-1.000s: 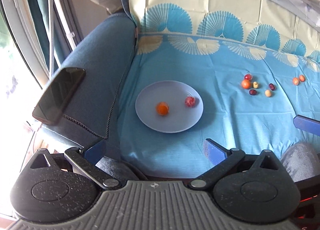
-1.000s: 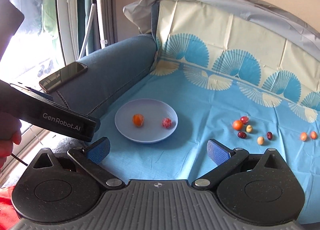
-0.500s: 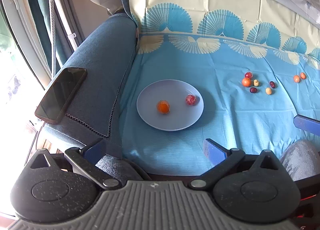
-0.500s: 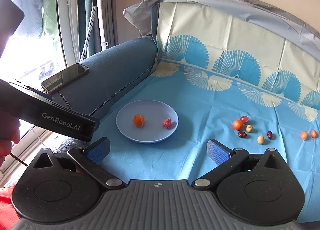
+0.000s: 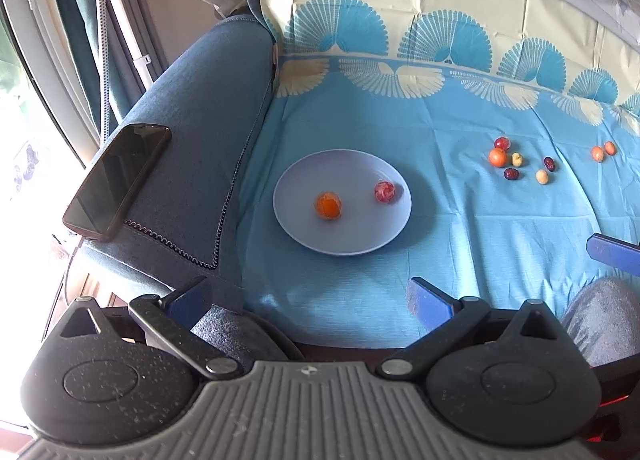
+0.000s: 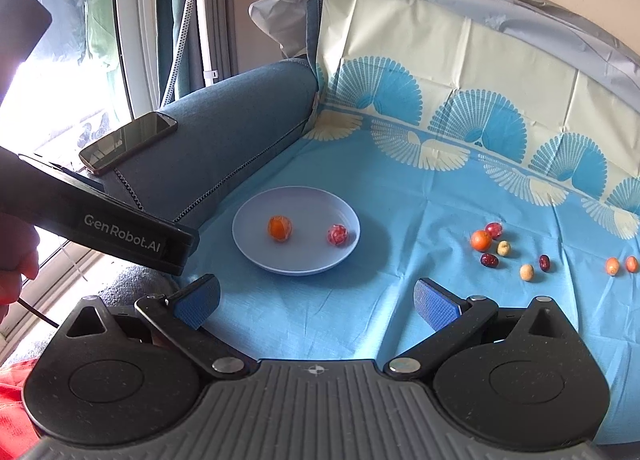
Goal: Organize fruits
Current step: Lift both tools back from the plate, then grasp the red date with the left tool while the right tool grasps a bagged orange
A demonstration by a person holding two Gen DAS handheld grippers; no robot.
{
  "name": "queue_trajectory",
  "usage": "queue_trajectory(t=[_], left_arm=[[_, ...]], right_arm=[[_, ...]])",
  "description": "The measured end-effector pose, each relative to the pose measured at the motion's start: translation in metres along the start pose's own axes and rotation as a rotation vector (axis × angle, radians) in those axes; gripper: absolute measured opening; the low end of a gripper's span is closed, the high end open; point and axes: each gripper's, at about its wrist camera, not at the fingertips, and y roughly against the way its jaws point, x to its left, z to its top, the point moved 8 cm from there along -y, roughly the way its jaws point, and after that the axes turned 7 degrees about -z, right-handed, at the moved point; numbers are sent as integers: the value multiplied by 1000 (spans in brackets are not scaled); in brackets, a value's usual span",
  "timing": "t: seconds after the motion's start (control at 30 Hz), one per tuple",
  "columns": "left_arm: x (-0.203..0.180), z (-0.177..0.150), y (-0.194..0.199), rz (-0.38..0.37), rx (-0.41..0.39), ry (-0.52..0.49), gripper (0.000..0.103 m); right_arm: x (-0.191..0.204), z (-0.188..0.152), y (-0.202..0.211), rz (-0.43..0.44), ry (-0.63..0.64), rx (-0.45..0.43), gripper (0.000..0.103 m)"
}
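Your right gripper (image 6: pixel 316 306), fingers wide apart and empty like the left gripper (image 5: pixel 308 298), sits nearer the loose fruits (image 6: pixel 506 250) at frame right.

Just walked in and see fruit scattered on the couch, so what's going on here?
A person holds two grippers, sorting small fruits onto a plate on the blue cloth. An orange fruit and a red one already lie on it. Eight more lie loose to the right, such as an orange one. Both the left gripper and right gripper are open and empty.
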Motion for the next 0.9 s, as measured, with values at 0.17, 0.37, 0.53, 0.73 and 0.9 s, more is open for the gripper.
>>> queue_trajectory(t=[0.17,0.37,0.53,0.73,0.9], left_arm=[[-2,1,-3,8,6,-4,103],[-16,4,-13,21,40,-37,103],[-42,15,-25,6,65,-89,103],[-92,41,-54,-48,94,-124,103],[-142,71,-89,-108,102,-129,103]], right_arm=[[-3,-1,-5,1,-17,10,102],[-32,-6,-10,-27,-122,12,102],[-79,-21,-17,-85,-248,31,102],[-154,-37,-21,-207,-372,26,102],[-223,-51,-32,-316,-463,17,102]])
